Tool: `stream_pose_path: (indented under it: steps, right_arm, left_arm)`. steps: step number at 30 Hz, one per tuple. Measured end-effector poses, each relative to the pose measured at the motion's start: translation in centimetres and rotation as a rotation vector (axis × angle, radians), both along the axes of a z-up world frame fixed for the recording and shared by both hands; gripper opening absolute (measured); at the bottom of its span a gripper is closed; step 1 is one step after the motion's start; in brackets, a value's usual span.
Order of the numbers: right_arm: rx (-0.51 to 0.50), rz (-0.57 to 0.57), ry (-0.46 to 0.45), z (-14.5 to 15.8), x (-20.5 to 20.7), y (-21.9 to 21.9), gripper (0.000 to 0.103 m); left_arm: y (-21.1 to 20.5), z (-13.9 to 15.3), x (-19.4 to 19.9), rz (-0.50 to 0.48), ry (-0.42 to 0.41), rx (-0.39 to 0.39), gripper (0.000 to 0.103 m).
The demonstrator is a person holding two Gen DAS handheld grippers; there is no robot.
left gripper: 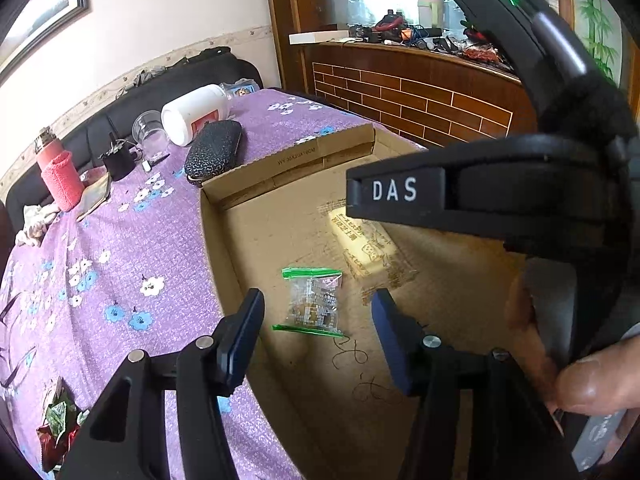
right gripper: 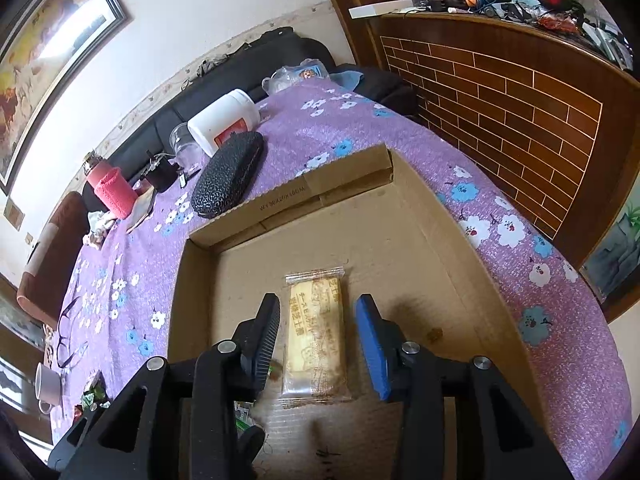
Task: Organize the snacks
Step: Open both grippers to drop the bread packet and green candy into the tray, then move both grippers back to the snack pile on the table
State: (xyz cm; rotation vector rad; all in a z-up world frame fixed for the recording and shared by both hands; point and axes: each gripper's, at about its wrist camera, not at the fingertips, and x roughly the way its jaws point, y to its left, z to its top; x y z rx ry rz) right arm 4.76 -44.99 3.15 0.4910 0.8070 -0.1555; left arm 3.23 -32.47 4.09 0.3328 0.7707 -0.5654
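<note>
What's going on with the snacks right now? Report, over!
Both grippers open, left gripper over green-edged snack packet, right gripper straddling wrapped biscuit. Both snacks lie in cardboard box. Nothing blocking.

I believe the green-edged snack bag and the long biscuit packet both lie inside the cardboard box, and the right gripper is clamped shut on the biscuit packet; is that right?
Not quite: the right gripper is open, its fingers either side of the biscuit packet without clamping it, as the right wrist view shows. The green-edged snack bag and the packet do lie inside the cardboard box.
</note>
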Motion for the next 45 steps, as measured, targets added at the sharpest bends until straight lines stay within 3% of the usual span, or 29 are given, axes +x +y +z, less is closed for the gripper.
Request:
stream_pose_path:
  steps: [5,12,20,23,29,35,40,45]
  right_arm:
    - [-0.008,-0.008,-0.021,0.3,-0.2,-0.1,0.042]
    - [-0.034,-0.007,-0.078,1.1,-0.6,0.2,0.042]
    - [-0.006,-0.014,-0.129,3.1,-2.4,1.4,0.044]
    - [-0.014,0.032,-0.163,4.3,-3.8,3.7,0.054]
    - [-0.024,0.235,-0.170,4.7,-5.7,11.6,0.055]
    - [-0.029,0.418,-0.130,3.0,-6.6,18.3,0.055]
    - [0.014,0.490,-0.070,1.0,-6.2,21.1,0.055]
    - [0.011,0.493,-0.061,0.4,-6.4,21.5,0.055]
  left_arm:
    - [0.8,1.2,0.0,0.015,0.034,-0.020,0.055]
    - [2.9,3.4,-1.8,0.030,0.016,-0.033,0.055]
    - [8.8,5.6,-4.3,0.063,-0.003,-0.067,0.058]
    - [12.9,5.9,-4.7,0.110,0.002,-0.100,0.062]
    - [21.7,5.7,-4.0,0.257,0.054,-0.196,0.062]
    - [30.4,4.2,-3.5,0.395,0.080,-0.224,0.062]
    - [34.8,1.6,-2.6,0.462,0.168,-0.269,0.062]
    - [35.4,0.4,-2.4,0.431,0.223,-0.330,0.062]
